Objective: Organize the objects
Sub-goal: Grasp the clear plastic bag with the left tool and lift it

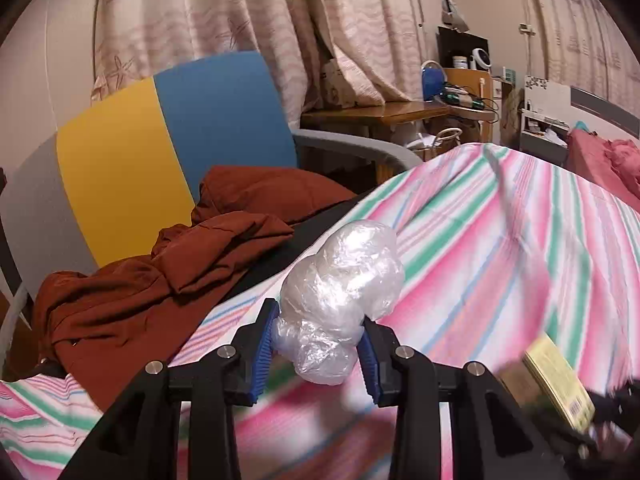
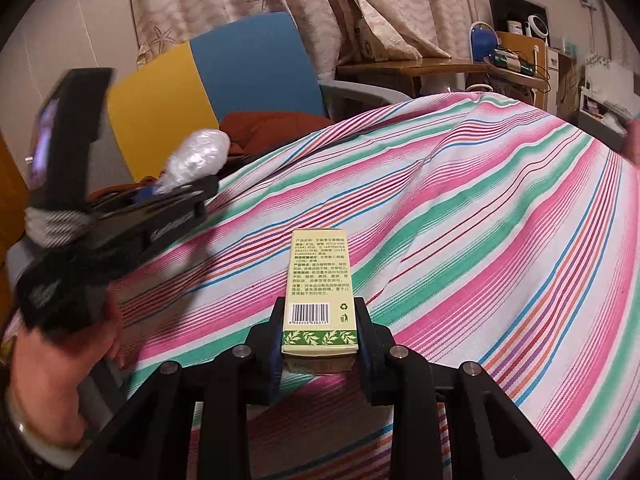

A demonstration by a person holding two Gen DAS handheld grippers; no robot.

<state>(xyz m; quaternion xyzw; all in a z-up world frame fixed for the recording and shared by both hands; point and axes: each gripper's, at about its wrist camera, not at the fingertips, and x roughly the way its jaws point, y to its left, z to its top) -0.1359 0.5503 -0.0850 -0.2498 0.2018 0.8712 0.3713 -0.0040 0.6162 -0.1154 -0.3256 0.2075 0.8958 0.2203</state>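
My left gripper (image 1: 316,344) was clamped on a crumpled wad of clear plastic (image 1: 340,292), its 2 blue pads pressing the wad's lower end. The wad stood clear above the striped cloth (image 1: 500,240), leaning toward 1 o'clock. My right gripper (image 2: 318,344) gripped a pale yellow box (image 2: 320,292) by its barcode end; the box pointed to 12 o'clock over the same cloth. A rust-coloured garment (image 1: 140,292) lay at 10 o'clock, beside a blue and yellow chair (image 1: 180,132).
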